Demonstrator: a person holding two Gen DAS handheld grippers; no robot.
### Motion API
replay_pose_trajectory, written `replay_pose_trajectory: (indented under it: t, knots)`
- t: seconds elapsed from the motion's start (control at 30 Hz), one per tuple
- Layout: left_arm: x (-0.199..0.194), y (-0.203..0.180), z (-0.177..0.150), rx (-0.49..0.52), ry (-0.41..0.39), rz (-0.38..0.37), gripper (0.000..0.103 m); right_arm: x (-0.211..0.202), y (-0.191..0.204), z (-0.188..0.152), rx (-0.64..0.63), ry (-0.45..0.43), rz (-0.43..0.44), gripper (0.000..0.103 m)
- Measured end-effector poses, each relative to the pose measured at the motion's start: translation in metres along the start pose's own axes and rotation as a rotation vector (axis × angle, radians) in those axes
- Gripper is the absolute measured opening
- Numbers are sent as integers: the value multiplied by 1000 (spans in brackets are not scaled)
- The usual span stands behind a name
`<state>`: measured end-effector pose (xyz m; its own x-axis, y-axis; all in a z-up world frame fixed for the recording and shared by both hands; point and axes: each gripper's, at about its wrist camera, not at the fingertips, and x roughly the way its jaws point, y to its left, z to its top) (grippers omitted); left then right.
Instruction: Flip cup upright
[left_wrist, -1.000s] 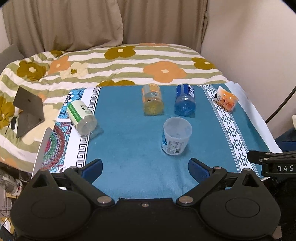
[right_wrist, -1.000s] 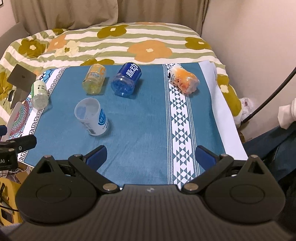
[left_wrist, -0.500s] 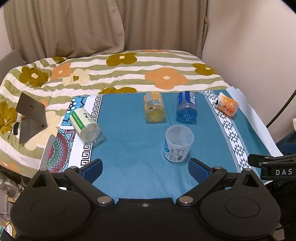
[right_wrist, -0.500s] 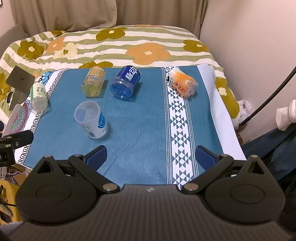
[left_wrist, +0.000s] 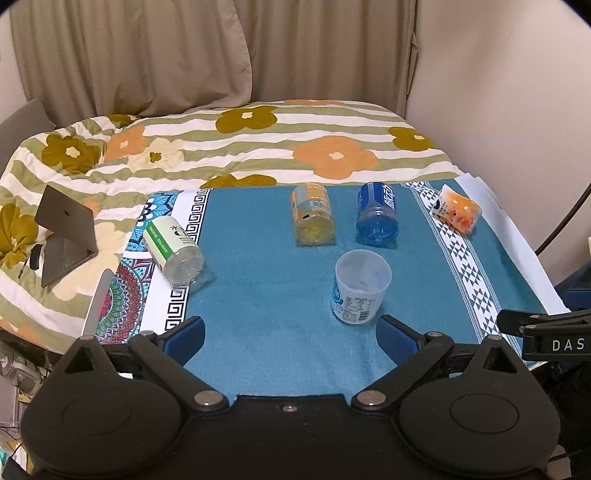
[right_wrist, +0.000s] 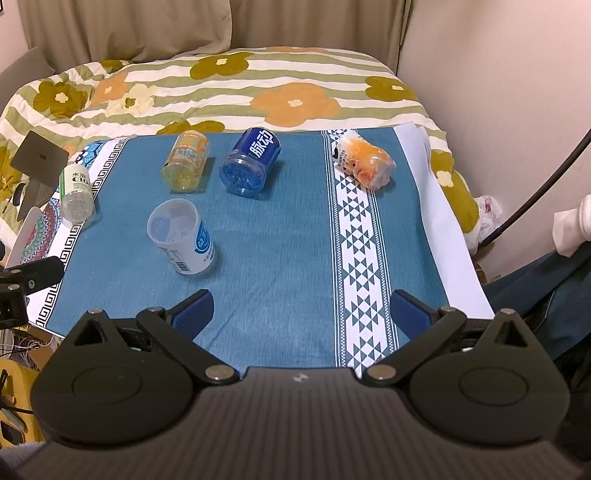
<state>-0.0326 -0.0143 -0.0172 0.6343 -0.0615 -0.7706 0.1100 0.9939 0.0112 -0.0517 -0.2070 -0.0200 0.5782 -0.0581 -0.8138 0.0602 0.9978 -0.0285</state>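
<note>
Both the left gripper (left_wrist: 290, 338) and right gripper (right_wrist: 301, 312) hang wide apart and empty over a blue cloth (left_wrist: 266, 295), where a clear cup (left_wrist: 361, 286) stands mouth up at frame center, 4 cups lying beyond.

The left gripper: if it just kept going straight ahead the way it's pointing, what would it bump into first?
Probably the blue cloth itself. The left gripper is open and looks down at bare cloth between its fingers; the upright white cup stands right of that line, though depth is hard to judge.
</note>
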Motion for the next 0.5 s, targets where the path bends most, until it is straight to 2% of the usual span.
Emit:
replay_pose_trajectory:
  t: [0.5]
  knots:
    - [-4, 5, 0, 1, -14, 3, 101, 0, 0, 0, 1, -1, 1, 103]
